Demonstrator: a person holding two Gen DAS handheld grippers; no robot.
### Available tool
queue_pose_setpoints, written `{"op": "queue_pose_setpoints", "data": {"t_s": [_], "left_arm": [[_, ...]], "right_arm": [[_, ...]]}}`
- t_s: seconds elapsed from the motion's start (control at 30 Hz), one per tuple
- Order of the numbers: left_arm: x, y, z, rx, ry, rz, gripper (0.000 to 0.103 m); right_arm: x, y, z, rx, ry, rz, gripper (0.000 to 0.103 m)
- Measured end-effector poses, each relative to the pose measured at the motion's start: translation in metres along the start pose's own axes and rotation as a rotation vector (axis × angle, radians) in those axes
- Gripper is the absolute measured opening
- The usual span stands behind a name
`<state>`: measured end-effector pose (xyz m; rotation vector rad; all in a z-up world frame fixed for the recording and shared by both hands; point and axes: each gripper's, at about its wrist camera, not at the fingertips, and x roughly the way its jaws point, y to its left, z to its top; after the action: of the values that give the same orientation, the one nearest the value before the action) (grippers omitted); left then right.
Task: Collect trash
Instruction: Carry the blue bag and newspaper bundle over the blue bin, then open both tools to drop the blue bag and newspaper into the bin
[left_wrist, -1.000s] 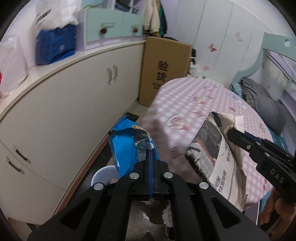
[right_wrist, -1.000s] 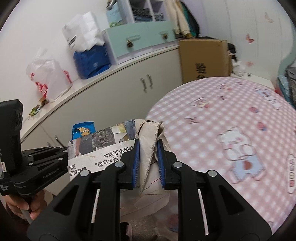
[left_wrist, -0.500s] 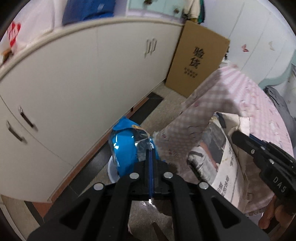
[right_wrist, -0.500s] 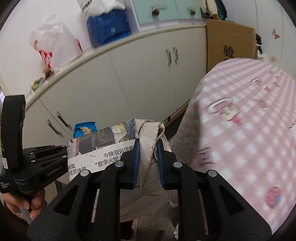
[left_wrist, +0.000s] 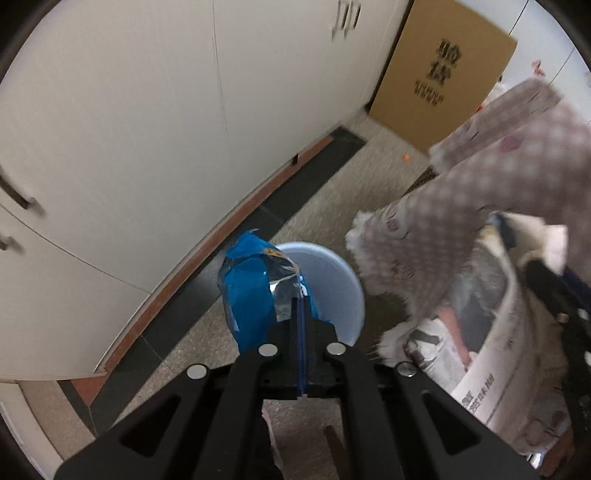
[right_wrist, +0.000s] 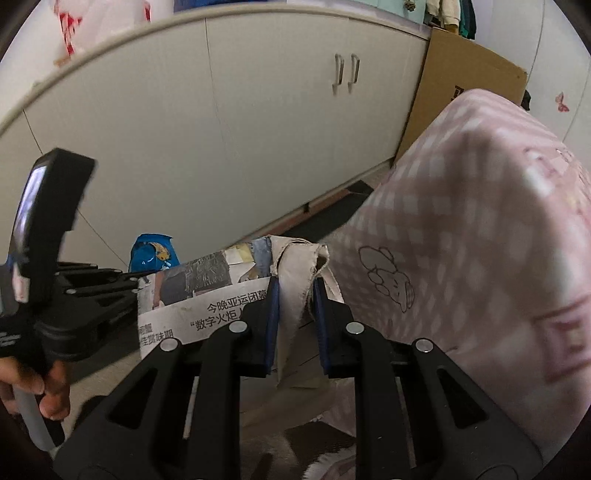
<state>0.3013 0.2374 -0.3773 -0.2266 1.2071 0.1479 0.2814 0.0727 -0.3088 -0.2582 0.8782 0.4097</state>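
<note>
The left gripper (left_wrist: 298, 317) is squeezing a blue snack bag (left_wrist: 255, 291) tight between its fingers. The bag is shiny and silver where it is torn open. It is hanging right over a round, pale blue bin (left_wrist: 332, 273) that is sitting on the floor (left_wrist: 332, 192). The bag is hiding part of the bin, and the part of the inside that is showing is looking bare.

The right gripper (right_wrist: 295, 295) is pinching a bundle of newspaper (right_wrist: 207, 295) and crumpled brown paper (right_wrist: 295, 266). Its fingers are a little apart, pressing on the brown paper between them. The bundle is hanging next to the pink checked tablecloth (right_wrist: 480, 240), off to the right of the bin.

A hand (right_wrist: 33, 387) is holding the handle of the left gripper. White cupboards (left_wrist: 147, 129) are standing behind the bin, and a brown cardboard box (left_wrist: 439, 74) is leaning by them.
</note>
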Motion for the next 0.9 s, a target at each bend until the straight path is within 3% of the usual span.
{"op": "queue_pose_setpoints", "data": {"t_s": [0.17,0.23,0.3,0.37,0.47,0.6,0.8,0.9], "left_arm": [[0.043,0.006,0.001,-0.027,0.092,-0.02,0.004],[0.057,0.011,0.003,-0.038,0.125,-0.013,0.017],[0.065,0.02,0.003,-0.057,0.135,0.002,0.043],[0.069,0.033,0.003,-0.092,0.134,-0.009,0.058],[0.069,0.046,0.004,-0.121,0.142,-0.015,0.061],[0.061,0.064,-0.001,-0.147,0.122,0.024,0.063],[0.031,0.101,-0.016,-0.262,0.058,0.09,0.067],[0.017,0.115,-0.02,-0.303,0.031,0.12,0.069]], "right_arm": [[0.023,-0.001,-0.007,-0.022,0.037,-0.033,0.018],[0.03,-0.002,-0.008,-0.021,0.048,-0.044,0.018],[0.036,-0.003,-0.008,-0.015,0.059,-0.055,0.018],[0.042,-0.004,-0.007,-0.006,0.069,-0.051,0.018],[0.053,0.0,-0.004,0.002,0.083,-0.037,0.018],[0.065,0.011,-0.002,0.007,0.105,0.001,0.018],[0.083,0.026,0.002,0.059,0.138,0.091,0.019],[0.087,0.032,0.006,0.085,0.116,0.121,0.027]]}}
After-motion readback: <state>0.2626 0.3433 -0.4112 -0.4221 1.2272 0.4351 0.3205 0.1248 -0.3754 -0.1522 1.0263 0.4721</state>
